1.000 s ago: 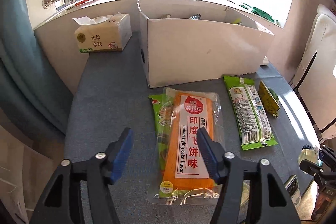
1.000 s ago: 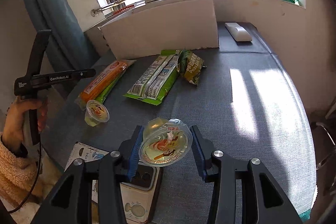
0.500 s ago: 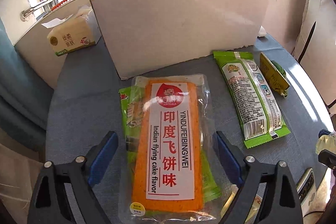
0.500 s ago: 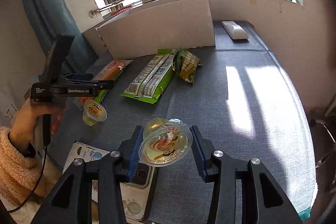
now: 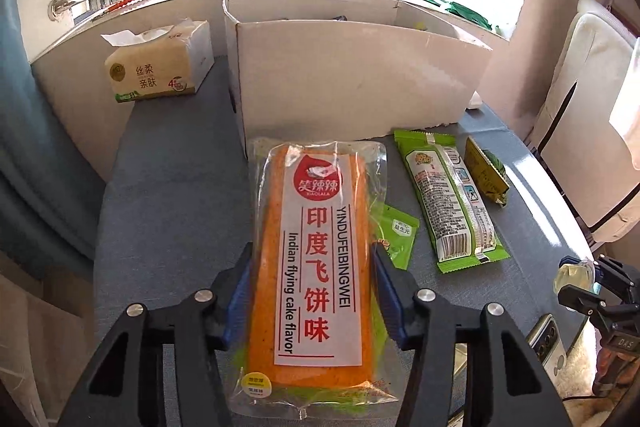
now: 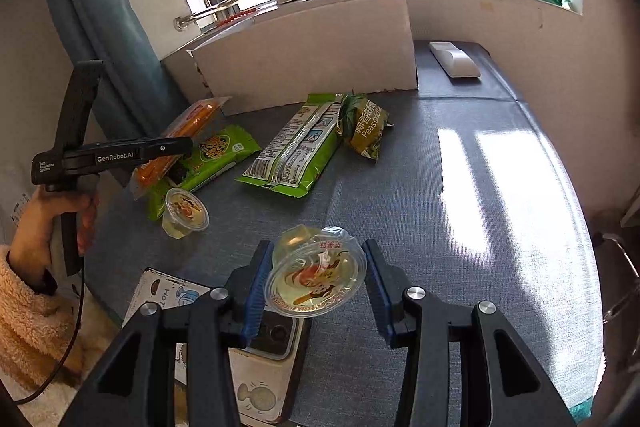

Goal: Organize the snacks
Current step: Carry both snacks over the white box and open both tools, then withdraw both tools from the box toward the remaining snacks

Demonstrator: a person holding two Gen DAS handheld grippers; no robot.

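My left gripper [image 5: 312, 291] is shut on an orange flying-cake packet [image 5: 316, 259] and holds it lifted above the table, in front of the white cardboard box [image 5: 352, 75]. In the right wrist view the same packet [image 6: 188, 131] shows in that gripper above a green snack packet [image 6: 216, 155]. My right gripper [image 6: 316, 279] is shut on a clear jelly cup [image 6: 316, 279] held over the table. A second jelly cup [image 6: 185, 213] stands on the table. A long green packet [image 6: 296, 147] and a peas packet [image 6: 366, 125] lie near the box [image 6: 312, 55].
A tissue pack [image 5: 158, 73] sits left of the box. A phone [image 6: 264, 343] and a printed card [image 6: 168, 299] lie at the table's near edge. A white remote [image 6: 454, 61] lies at the far right. A white chair [image 5: 592, 131] stands beside the table.
My left gripper has closed on the orange packet and lifted it off the green packet. The right gripper keeps holding the jelly cup, nearly still.
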